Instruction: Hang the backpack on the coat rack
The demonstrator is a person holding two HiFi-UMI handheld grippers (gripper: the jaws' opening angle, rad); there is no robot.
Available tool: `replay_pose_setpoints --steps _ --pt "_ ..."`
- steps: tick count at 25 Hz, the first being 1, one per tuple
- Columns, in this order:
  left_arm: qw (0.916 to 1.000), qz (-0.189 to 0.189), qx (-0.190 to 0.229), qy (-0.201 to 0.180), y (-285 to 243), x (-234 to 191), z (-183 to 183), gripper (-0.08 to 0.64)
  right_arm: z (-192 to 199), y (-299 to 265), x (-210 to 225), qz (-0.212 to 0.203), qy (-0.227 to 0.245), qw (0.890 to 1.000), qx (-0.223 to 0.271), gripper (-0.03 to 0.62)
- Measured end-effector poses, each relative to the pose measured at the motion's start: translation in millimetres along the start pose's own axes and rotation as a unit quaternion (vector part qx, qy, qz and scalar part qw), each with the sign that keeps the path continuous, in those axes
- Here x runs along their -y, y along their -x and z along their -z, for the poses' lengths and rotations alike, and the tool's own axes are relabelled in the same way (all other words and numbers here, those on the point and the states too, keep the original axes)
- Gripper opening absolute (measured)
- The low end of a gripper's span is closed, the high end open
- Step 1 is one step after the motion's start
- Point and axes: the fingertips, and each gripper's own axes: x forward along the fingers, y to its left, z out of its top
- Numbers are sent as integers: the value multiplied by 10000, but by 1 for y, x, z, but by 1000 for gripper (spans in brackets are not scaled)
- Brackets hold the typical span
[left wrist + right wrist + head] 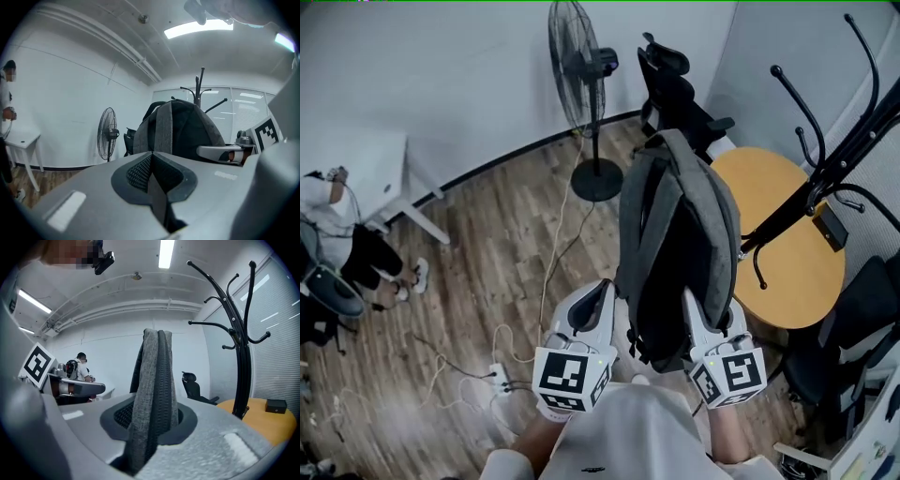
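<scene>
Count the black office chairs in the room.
2. One office chair stands beyond the backpack; a second chair, partly cropped, is at the right edge beside the round table. More may be out of frame.

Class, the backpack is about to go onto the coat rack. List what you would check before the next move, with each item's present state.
1. Right gripper clamped on the grey strap: ok.
2. Left gripper shut on a thin strip of the backpack: ok, as far as its view shows.
3. Backpack lifted off the floor: ok.
4. Coat rack hooks bare: ok.
5. Strap at a hook: not ok, the rack stands apart, to the right.
6. Strap loop open enough for a hook: cannot tell.
</scene>
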Motion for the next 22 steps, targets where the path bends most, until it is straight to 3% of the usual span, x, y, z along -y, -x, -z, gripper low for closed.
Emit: replay_pose_setpoints --steps 12,22 --pt "9953 951 7 -164 -35 -48 -23 18 -24 -40 -9 930 -2 9954 244 86" --pt "9910 1318 -33 -241 -57 -51 -29 18 -23 -55 -12 1101 63 9937 206 86"
